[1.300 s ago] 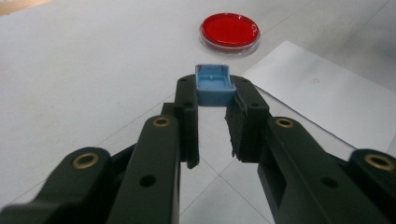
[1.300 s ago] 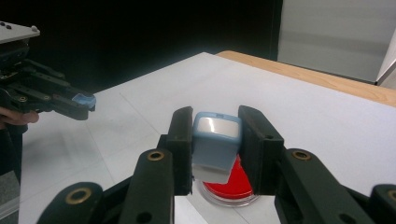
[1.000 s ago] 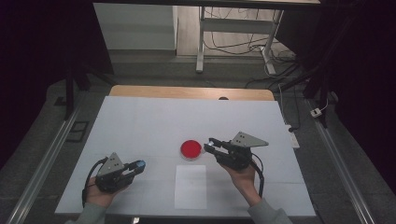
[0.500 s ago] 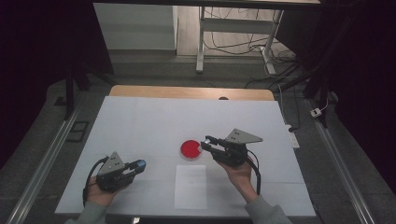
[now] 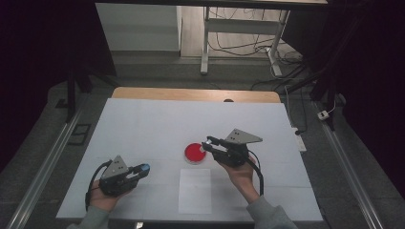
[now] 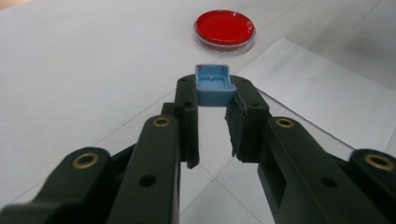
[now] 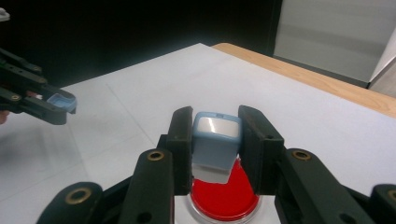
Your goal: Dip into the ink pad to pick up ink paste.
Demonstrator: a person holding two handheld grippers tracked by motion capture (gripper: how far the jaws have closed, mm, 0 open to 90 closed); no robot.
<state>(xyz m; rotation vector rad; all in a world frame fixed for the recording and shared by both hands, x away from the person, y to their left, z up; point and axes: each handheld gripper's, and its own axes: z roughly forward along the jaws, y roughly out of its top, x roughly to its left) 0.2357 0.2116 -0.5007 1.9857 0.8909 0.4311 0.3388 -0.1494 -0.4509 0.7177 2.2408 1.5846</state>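
Left gripper (image 5: 142, 168) sits near the table's (image 5: 143, 124) near-left corner, clamped on a small blue cap (image 6: 214, 85), open side up, pinched at the very tips of the jaws. It's parked low and points right, toward the dish.

Centre of the table, nearer the front edge: red petri dish (image 5: 195, 152), clear rim, flat on the surface. Just in front of it, close to the near edge, lies a white paper sheet (image 5: 195, 191), long axis running front to back.

Right gripper (image 5: 209, 144) is closed on a small blue-and-white container (image 7: 215, 144), the blue end pointing away from the camera. In the right gripper view it hangs directly over the near rim of the dish; I can't tell if it touches the red surface. From the high view the jaws point left, tips at the dish's right edge.

My read: the move that matters is right gripper to dish. Dish lies dead ahead and just below the held container, so only a short drop is needed. Right hand (image 5: 241, 174) is clearly the nearer one; left is well apart, cap held clear.
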